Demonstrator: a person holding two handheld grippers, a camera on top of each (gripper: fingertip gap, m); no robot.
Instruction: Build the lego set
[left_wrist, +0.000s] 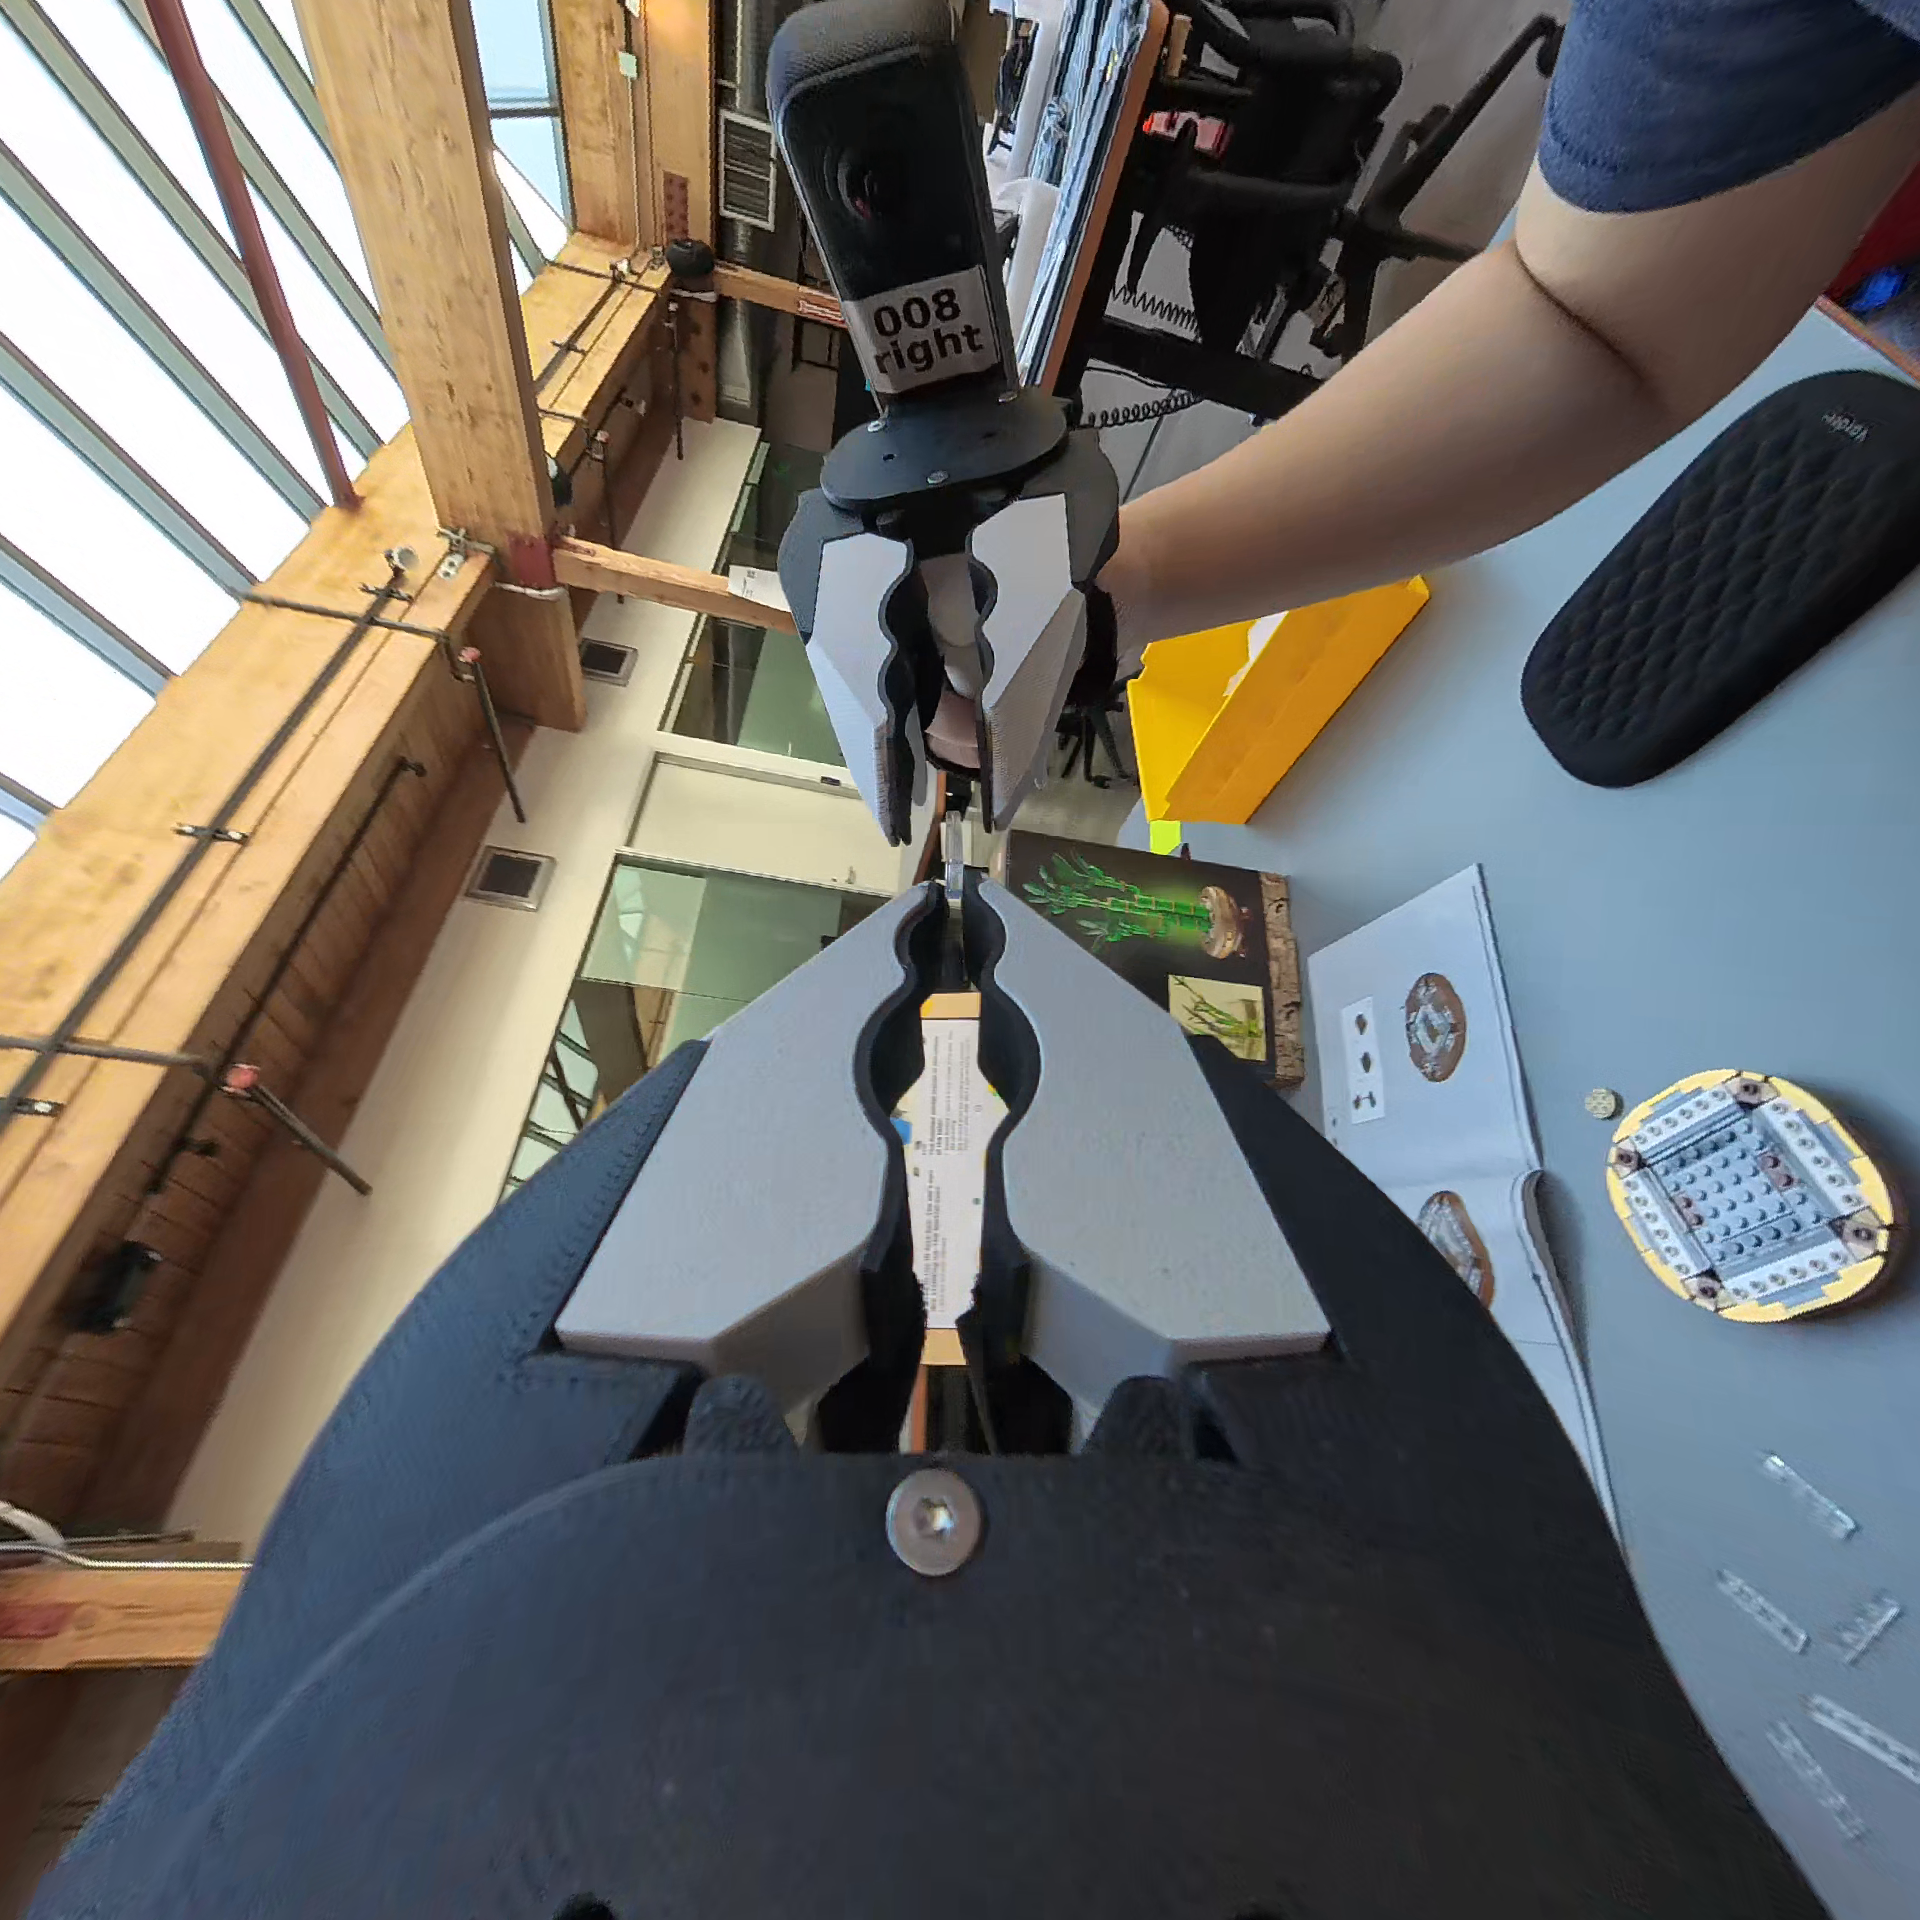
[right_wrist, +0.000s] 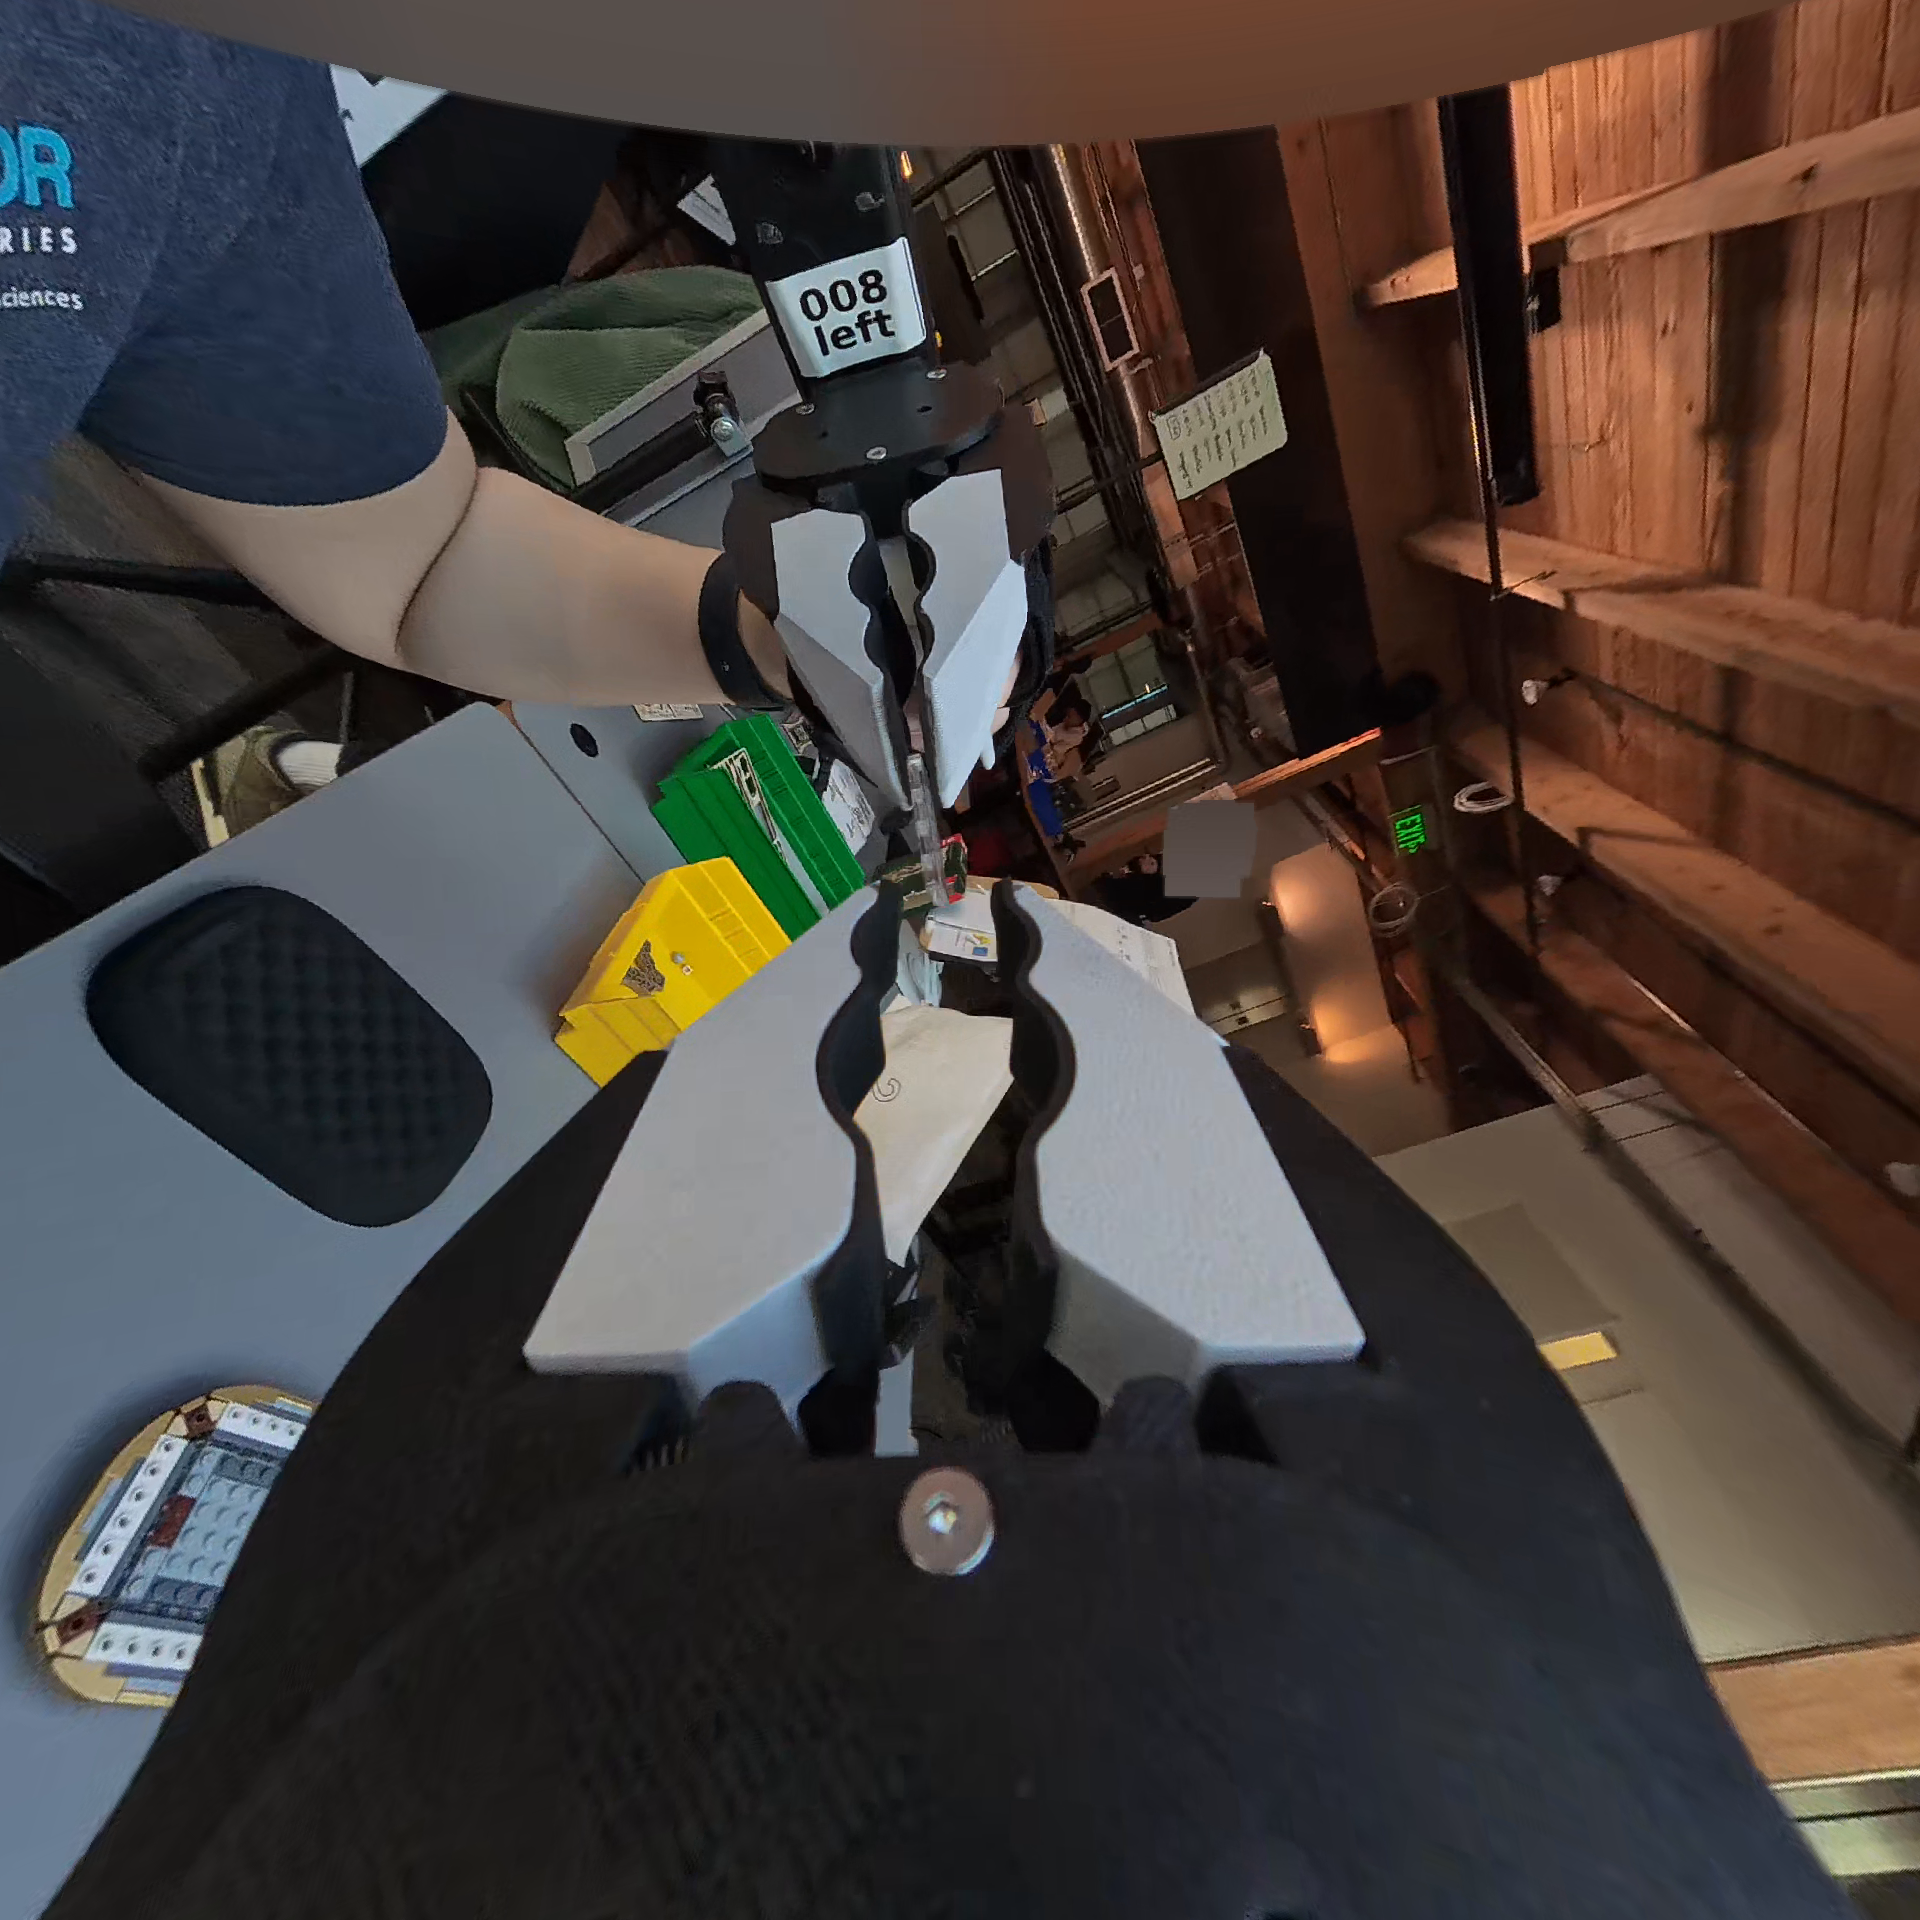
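Lego set: round tan-rimmed base with grey and white studded plates (left_wrist: 1749, 1195), lying flat on the grey table (left_wrist: 1683, 831), early stage judged by the open instruction booklet (left_wrist: 1423, 1049) beside it.
Loose clear strip pieces (left_wrist: 1813, 1496): several, unplaced, on the table nearer the camera.
Left gripper (left_wrist: 951, 896): raised off the table, fingers pinching a small clear piece (left_wrist: 953, 847).
Right gripper (right_wrist: 940, 894): tip to tip with the left; fingers slightly parted at that piece, grip unclear.
Remaining: most of the build.
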